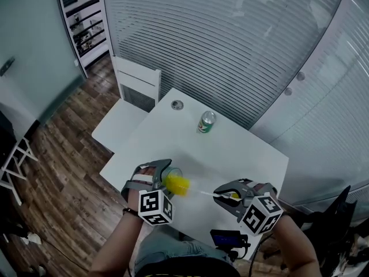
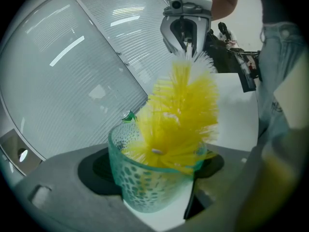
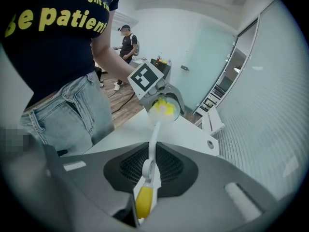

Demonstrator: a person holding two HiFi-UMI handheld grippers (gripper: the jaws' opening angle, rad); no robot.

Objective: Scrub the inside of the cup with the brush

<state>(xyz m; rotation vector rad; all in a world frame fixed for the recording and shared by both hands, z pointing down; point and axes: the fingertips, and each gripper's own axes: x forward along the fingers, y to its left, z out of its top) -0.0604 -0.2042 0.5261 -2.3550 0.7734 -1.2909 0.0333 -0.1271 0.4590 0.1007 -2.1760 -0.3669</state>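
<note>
A clear green dimpled cup (image 2: 147,185) is held tilted above the table, with my left gripper (image 2: 153,178) shut on its sides. The yellow bristle head of the brush (image 2: 182,111) sits in the cup's mouth, partly sticking out. Its white stem (image 3: 151,151) runs back to a yellow grip (image 3: 143,203), and my right gripper (image 3: 147,180) is shut on it. In the head view the cup (image 1: 170,173) and bristles (image 1: 178,185) lie between the left gripper (image 1: 157,178) and the right gripper (image 1: 229,196), over the table's near side.
A green can (image 1: 206,122) stands on the white table (image 1: 253,154), with a small round cap (image 1: 177,104) farther back. A white chair (image 1: 131,103) is at the table's far left. A dark device with cables (image 1: 226,238) sits at the near edge. A person (image 3: 127,40) stands across the room.
</note>
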